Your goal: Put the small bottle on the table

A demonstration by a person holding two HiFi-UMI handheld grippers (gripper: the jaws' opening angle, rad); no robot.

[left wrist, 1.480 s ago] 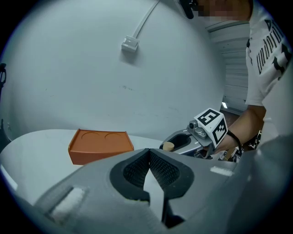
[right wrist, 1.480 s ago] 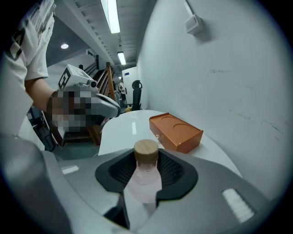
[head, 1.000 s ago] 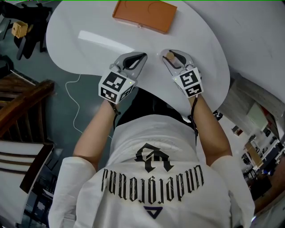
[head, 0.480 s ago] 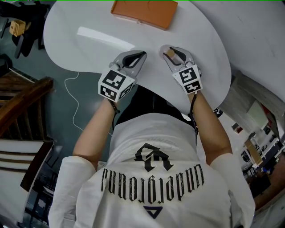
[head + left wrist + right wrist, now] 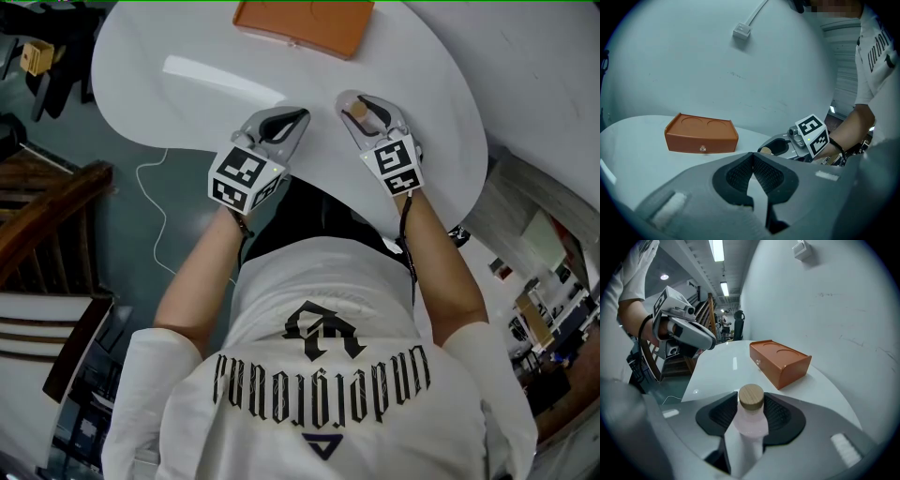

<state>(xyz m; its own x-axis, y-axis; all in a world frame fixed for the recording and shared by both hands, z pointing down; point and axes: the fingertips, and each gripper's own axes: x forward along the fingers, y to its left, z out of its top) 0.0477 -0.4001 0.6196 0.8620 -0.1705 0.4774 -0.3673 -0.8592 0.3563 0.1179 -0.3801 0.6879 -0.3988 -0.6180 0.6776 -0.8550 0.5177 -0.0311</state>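
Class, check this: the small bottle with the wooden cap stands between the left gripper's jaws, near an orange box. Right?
Wrong gripper: the right gripper view shows the small bottle between the right gripper's jaws, which have just been opening. The orange box is near.

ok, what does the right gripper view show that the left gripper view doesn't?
Only the right gripper view: the pink body of the small pale pink bottle with round wooden cap, standing between the jaws of the right gripper, which have just been opening; also the left gripper from outside.
Only the left gripper view: the left gripper's own jaws shut together, empty; the right gripper from outside.
Both: the orange rectangular box on the white rounded table.
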